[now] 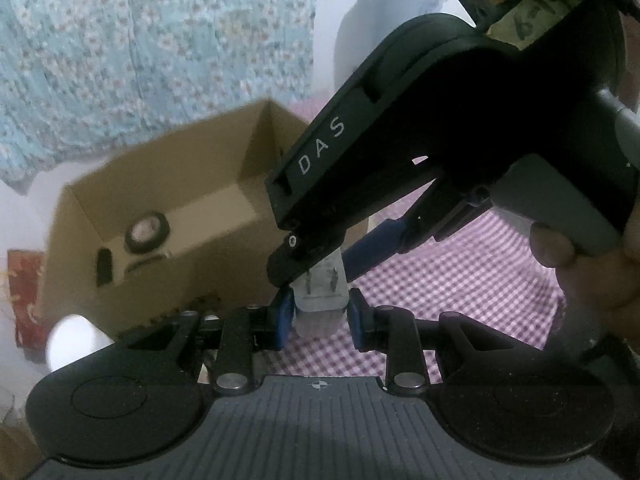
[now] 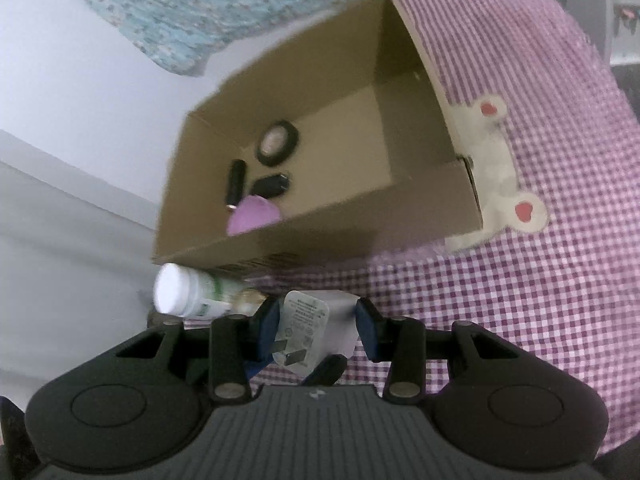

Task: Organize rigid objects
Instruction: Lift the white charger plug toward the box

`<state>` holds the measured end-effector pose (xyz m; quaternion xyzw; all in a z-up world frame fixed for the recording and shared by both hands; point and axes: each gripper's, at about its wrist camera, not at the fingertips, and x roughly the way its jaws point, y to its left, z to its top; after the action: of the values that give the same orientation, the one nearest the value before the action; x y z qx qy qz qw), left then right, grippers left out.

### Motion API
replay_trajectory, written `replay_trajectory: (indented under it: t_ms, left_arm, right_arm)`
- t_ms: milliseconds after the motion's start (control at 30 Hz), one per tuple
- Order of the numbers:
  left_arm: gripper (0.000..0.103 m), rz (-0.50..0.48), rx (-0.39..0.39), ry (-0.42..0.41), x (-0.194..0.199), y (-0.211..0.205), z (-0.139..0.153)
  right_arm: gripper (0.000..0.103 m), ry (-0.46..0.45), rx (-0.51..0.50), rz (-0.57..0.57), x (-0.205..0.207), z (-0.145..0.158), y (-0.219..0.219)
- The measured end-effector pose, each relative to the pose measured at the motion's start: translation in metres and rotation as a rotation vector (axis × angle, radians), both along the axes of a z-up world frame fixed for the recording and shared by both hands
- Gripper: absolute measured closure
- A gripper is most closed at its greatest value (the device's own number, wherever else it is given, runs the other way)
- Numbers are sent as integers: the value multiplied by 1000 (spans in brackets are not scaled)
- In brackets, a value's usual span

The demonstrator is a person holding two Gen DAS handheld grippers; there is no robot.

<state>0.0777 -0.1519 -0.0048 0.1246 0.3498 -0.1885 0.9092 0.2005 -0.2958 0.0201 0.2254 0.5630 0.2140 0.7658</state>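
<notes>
White charger plug (image 2: 316, 328) | clamped between both tools' pads (left tool (image 1: 320, 318), right tool (image 2: 316, 330)) | near cardboard box (image 2: 320, 236)

Background cloth and wall

A pink checked cloth (image 2: 520, 280) fills the right side; a blue flowered fabric (image 1: 140, 40) hangs at upper left, near a white wall (image 2: 60, 80).

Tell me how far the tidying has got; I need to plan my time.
Done: tape roll, purple piece and black items lie in the cardboard box. In hand: white charger, gripped by left tool and right tool. Left: boxing it and the white bottle beside the box.
</notes>
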Motion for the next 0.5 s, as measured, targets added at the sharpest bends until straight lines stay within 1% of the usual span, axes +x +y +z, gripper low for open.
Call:
replay_trajectory:
  t_ms: [133, 267, 400, 500]
  left_arm:
    - [75, 3, -6, -69, -11, 0, 26]
    - [75, 17, -12, -124, -7, 4, 49]
    - [74, 46, -34, -123, 14, 14, 63]
    - [74, 77, -48, -85, 38, 22, 67]
  right_arm:
    - [58, -69, 18, 4, -10, 35, -2]
    - [58, -140, 27, 25, -7, 68, 4]
    - [58, -180, 25, 60, 13, 89, 16]
    - [58, -172, 29, 84, 37, 89, 27]
